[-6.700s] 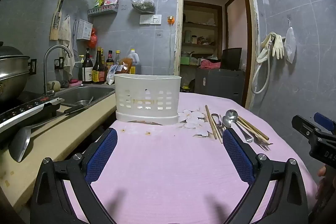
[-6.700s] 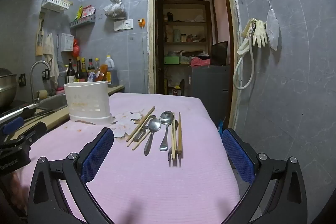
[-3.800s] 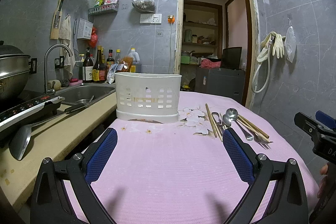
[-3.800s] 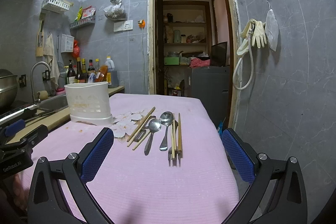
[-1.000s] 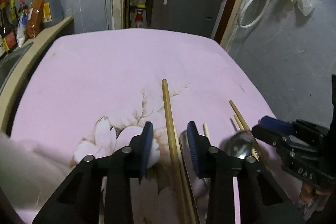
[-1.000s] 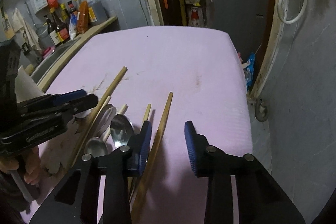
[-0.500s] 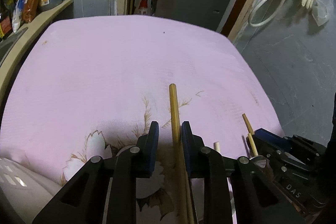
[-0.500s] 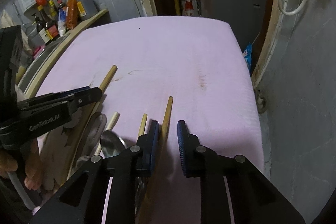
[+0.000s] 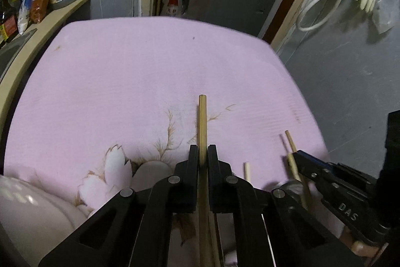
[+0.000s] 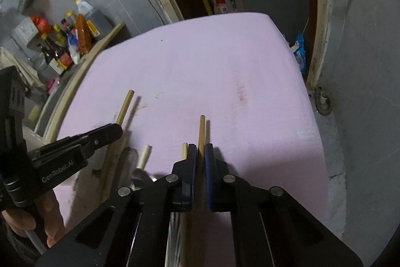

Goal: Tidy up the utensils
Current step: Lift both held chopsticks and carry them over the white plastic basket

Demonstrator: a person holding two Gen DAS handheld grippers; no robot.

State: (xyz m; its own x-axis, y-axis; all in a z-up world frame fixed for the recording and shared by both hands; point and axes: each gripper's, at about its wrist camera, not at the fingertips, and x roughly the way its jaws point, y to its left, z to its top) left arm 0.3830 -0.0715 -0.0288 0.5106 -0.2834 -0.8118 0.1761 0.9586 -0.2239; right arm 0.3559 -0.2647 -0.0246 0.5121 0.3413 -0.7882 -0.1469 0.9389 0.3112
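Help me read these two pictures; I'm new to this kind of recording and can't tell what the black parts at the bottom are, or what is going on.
There is no robot here. A person holds a two-finger hand tool, a gripper, in each hand, and each one carries a wide-angle camera looking along its fingers. The black parts at the bottom are those fingers.

One picture comes from the left gripper, the other from the right gripper. Each also shows the other from the side, and the right view catches part of the person's hand.

Both look down at a table under a pink cloth with a flower print. Wooden chopsticks lie on it, with a metal spoon mostly hidden.

The left gripper is shut on one chopstick. The right gripper is shut on another chopstick. Bottles stand on a counter behind.
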